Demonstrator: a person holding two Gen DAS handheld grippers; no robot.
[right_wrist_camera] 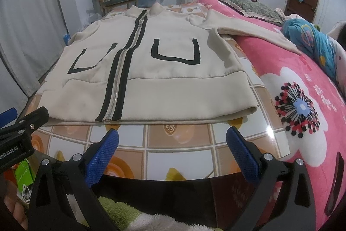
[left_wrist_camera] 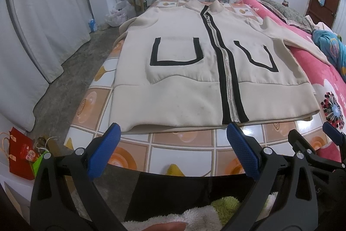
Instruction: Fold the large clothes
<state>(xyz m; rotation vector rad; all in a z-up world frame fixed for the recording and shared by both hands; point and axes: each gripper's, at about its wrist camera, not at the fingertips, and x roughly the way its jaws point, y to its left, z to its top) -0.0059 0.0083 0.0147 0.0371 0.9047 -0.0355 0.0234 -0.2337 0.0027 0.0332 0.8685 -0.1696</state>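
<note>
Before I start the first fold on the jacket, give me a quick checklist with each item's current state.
1. Left hand-held gripper open and empty: ok.
2. Right hand-held gripper open and empty: ok.
3. Jacket lying flat, front up, zipper closed: ok.
4. Both sleeves laid on the table: not ok; the right sleeve trails onto the pink blanket.
5. Left sleeve position: cannot tell; it drops off the far table edge.
6. Hem within reach, bare table in front of both grippers: ok.
</note>
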